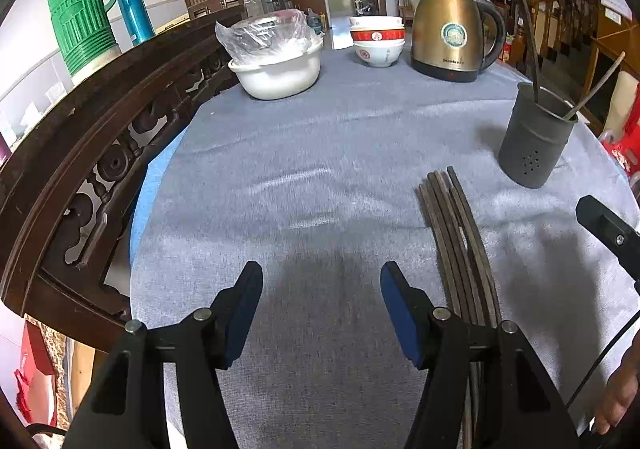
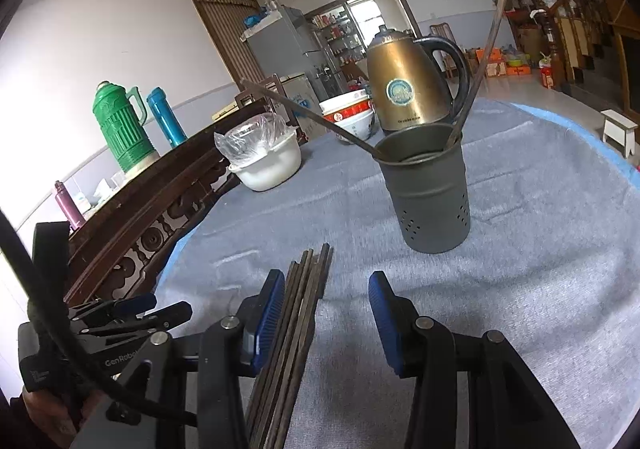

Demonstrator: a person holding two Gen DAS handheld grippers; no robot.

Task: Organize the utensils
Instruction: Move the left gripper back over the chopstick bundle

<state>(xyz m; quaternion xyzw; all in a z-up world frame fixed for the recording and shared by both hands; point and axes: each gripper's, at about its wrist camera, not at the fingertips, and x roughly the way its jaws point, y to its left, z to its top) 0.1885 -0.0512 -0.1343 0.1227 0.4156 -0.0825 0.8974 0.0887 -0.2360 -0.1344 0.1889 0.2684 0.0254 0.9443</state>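
Several dark wooden chopsticks (image 1: pixel 460 241) lie in a bundle on the grey tablecloth (image 1: pixel 320 177), just right of my left gripper (image 1: pixel 322 281), which is open and empty above the cloth. A grey perforated utensil holder (image 1: pixel 534 137) stands beyond them with two chopsticks (image 1: pixel 528 45) leaning in it. In the right wrist view the bundle (image 2: pixel 304 309) lies between the fingers of my open right gripper (image 2: pixel 326 289), close to the left finger (image 2: pixel 272 305). The holder (image 2: pixel 430 189) stands ahead. The left gripper also shows in the right wrist view (image 2: pixel 132 313).
A brass electric kettle (image 1: pixel 450 29), stacked red-and-white bowls (image 1: pixel 378 39) and a white basin covered in plastic (image 1: pixel 278 57) stand at the table's far side. A carved wooden chair back (image 1: pixel 92 153) runs along the left. Green (image 1: pixel 80 17) and blue (image 1: pixel 134 7) flasks stand behind it.
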